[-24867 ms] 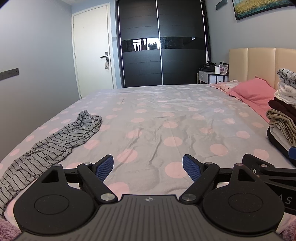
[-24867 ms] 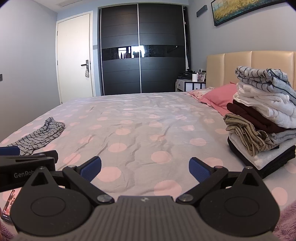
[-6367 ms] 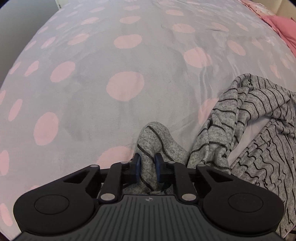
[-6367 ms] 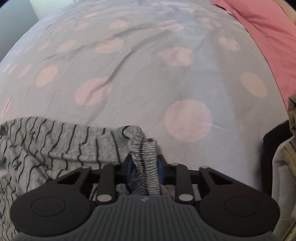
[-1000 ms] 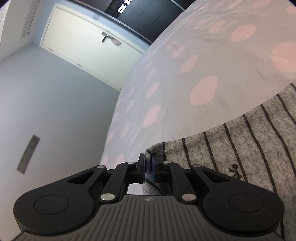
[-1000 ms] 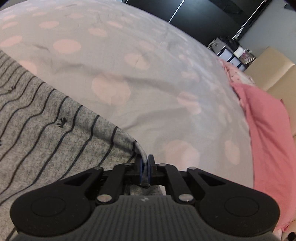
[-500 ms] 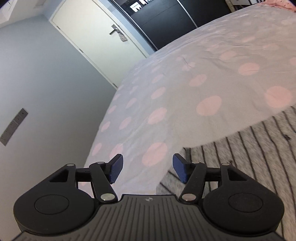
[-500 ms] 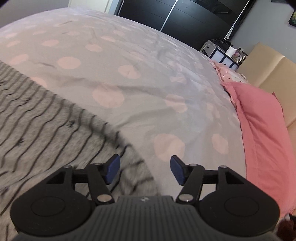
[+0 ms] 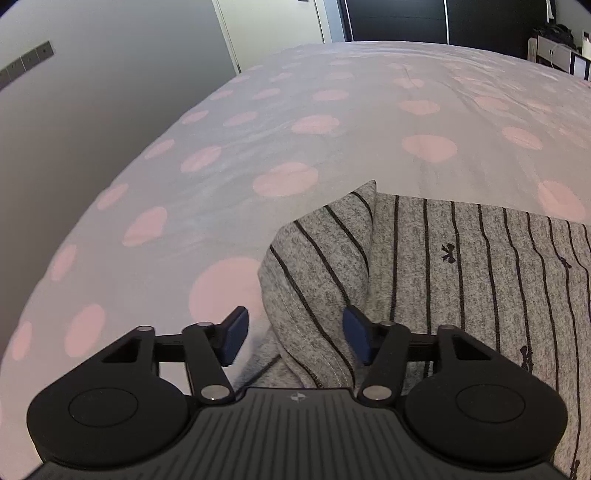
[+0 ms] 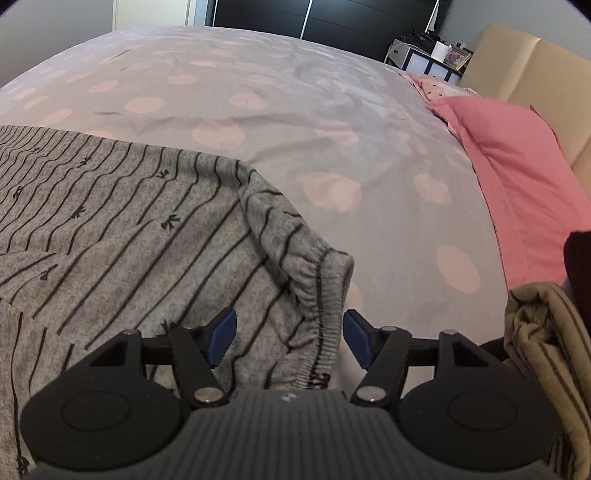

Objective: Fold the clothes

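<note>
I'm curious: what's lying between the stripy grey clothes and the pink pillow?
Only bare polka-dot bedspread lies between the stripy grey clothes and pink pillow, seen in the right wrist view.

Both cameras are sitting close above the bed (image 9: 332, 92), looking steeply down along their grippers' fingers toward the wardrobe (image 10: 332, 18). They are sharing the striped garment (image 9: 461, 258), the left at its hem end, the right at its waistband (image 10: 317, 295).

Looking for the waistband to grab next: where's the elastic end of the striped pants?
Right wrist view: elastic waistband lies on the bedspread, just beyond the right gripper.
</note>
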Demonstrator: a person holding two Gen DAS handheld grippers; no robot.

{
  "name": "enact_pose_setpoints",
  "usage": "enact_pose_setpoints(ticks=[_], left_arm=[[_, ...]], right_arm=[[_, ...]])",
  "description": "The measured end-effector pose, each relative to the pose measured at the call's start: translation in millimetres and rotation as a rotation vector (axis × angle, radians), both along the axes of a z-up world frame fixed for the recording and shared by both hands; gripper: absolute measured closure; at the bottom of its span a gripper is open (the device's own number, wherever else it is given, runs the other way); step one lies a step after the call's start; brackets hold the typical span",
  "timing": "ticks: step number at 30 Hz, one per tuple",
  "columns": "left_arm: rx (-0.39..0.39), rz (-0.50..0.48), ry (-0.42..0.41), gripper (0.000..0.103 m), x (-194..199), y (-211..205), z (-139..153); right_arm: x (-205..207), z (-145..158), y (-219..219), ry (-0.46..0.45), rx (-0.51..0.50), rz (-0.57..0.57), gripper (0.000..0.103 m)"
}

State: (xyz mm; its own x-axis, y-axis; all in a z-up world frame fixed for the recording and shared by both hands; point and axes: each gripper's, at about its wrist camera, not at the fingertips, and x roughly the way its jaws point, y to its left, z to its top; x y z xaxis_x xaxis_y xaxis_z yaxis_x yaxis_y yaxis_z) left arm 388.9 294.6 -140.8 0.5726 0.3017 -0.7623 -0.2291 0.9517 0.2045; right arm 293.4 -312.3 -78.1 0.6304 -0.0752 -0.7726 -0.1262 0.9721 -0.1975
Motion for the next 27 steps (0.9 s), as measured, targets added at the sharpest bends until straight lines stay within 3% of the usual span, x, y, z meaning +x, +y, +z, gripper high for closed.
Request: enact_pose_setpoints(ticks=[2,3,4,6,8,13,18,25,27], left_arm=[[-0.017,-0.011,-0.009,0.083,0,0,0],[-0.02,-0.006,-0.018,0.092,1,0,2],[-0.003,-0.003,-0.027,0.094,4,0,4],[0.066,-0.004,-0.047,0.097,10,-2,10],[0.167,-0.002,-0.072,0.097,20,-1,20],[0.365,0.08,-0.086,0.097,55,14,41],[0.529,-0.021,-0.045,0.092,78,0,30],[0.577,0.004,0.107,0.076,94,8,-4],[0.591,0.012,0.107,0.056,90,14,-5]], right_arm=[[2,-5,-5,0.003,0.012,-0.011,0.038],[3,-8,-7,0.003,0.022,-0.016,0.045],[4,-10,-10,0.004,0.032,-0.021,0.066],[7,-7,-16,-0.013,0.064,-0.05,0.085],[10,2,-23,-0.063,0.095,-0.085,0.085],[22,4,-32,-0.094,-0.01,-0.147,0.085],[28,-12,-33,-0.048,-0.017,-0.151,0.082],[27,-12,-25,-0.063,-0.023,-0.121,0.072],[26,-12,-23,-0.067,-0.028,-0.107,0.068]])
